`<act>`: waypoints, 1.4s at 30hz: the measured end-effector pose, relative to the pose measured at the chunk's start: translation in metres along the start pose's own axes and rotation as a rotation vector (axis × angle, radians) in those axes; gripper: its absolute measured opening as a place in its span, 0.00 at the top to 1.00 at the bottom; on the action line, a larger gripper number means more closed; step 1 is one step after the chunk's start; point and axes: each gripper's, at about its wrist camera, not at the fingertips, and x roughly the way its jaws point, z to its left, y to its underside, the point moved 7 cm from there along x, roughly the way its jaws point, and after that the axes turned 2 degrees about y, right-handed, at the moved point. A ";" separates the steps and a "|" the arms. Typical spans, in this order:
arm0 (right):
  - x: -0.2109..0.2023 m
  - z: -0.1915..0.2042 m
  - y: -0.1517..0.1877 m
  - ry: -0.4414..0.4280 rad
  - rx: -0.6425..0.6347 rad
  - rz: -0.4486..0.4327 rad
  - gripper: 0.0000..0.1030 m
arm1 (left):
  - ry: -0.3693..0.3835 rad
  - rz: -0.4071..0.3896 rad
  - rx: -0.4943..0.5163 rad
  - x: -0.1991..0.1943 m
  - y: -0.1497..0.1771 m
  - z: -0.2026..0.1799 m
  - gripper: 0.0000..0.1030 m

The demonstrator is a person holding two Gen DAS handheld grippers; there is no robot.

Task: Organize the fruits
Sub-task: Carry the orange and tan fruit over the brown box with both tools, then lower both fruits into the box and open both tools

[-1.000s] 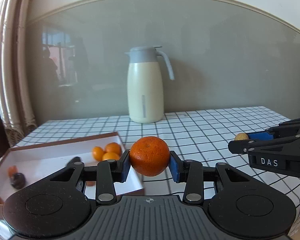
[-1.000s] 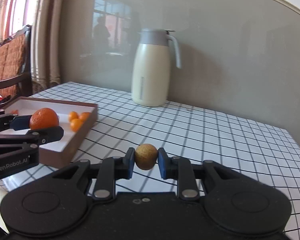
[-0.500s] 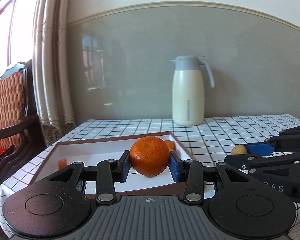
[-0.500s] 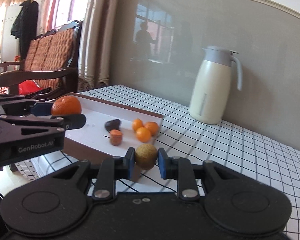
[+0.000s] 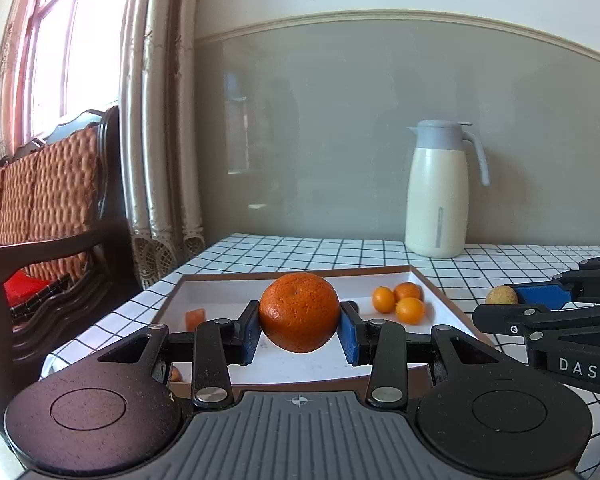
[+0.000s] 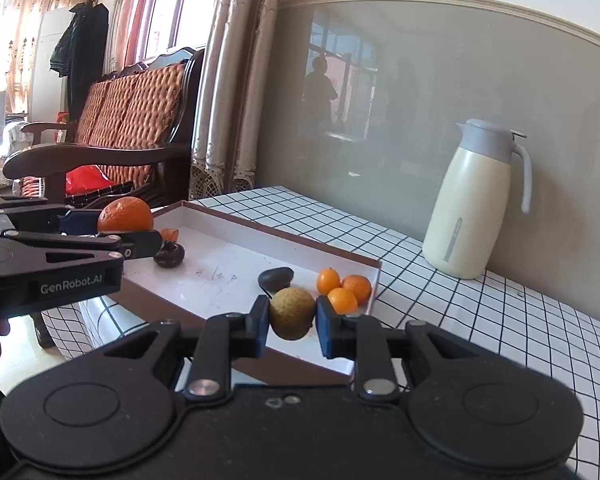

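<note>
We're looking across a table under a white cloth with a black grid (image 5: 300,250), pushed against a glossy grey wall panel. On it sits the wide shallow tray, white inside with a brown rim (image 5: 296,273), lying near the table's window-side end. Well apart from it, back by the wall, we see the tall cream thermos jug with a grey lid and handle (image 5: 438,192), upright.

Now the tools. Our left gripper (image 5: 299,330) has its blue pads clamped on a big round orange (image 5: 299,312), and we've got it hanging above the tray's near half, clear of the floor of the tray. Our right gripper (image 6: 293,323) is closed around a small yellow-brown round fruit (image 6: 292,313), held over the tray's near right edge; from the left wrist view that same fruit (image 5: 501,295) shows just beside the tray's right rim.

Down in the tray: three small orange kumquats (image 6: 343,286) huddle touching one another in the far right corner. Just beside them lies a dark oval fruit (image 6: 275,278). Toward the left end we spot a dark purple round fruit (image 6: 169,255), and behind it a small red-orange piece (image 6: 169,234), partly hidden by the left gripper's finger.
</note>
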 end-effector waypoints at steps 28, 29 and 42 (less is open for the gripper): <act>0.076 0.011 -0.040 -0.021 -0.001 0.004 0.85 | -0.110 0.001 -0.081 0.059 -0.013 0.077 0.61; 0.079 0.011 -0.040 -0.021 -0.002 0.006 0.85 | -0.112 0.003 -0.082 0.062 -0.013 0.078 0.61; 0.107 -0.001 -0.049 -0.012 0.025 0.012 0.85 | -0.115 0.012 -0.105 0.092 -0.018 0.086 0.61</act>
